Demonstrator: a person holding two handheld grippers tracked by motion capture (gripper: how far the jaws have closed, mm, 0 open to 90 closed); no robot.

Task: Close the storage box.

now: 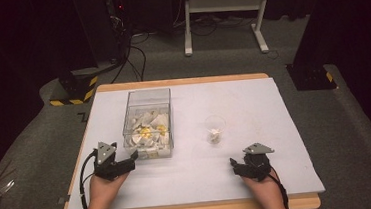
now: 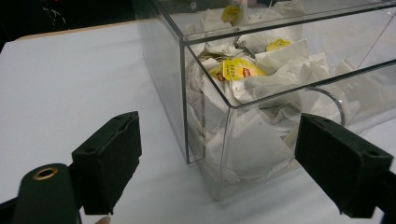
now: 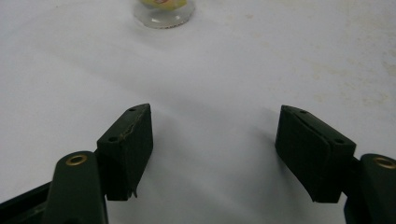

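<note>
Clear glossy plastic box (image 1: 147, 118); crinkled white paper sachets (image 2: 261, 79); matt white table cover (image 1: 258, 164).

One clear plastic box (image 1: 147, 118) of many tea bags (image 1: 148, 132), uncountable. One small clear cup (image 1: 215, 128). Two grippers: left (image 1: 133, 155), right (image 1: 234, 164).

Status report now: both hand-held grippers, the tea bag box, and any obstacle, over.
Left hand-held gripper open, empty, at the near corner of the clear box of tea bags. Right hand-held gripper open, empty, near small clear cup. Nothing between.
</note>
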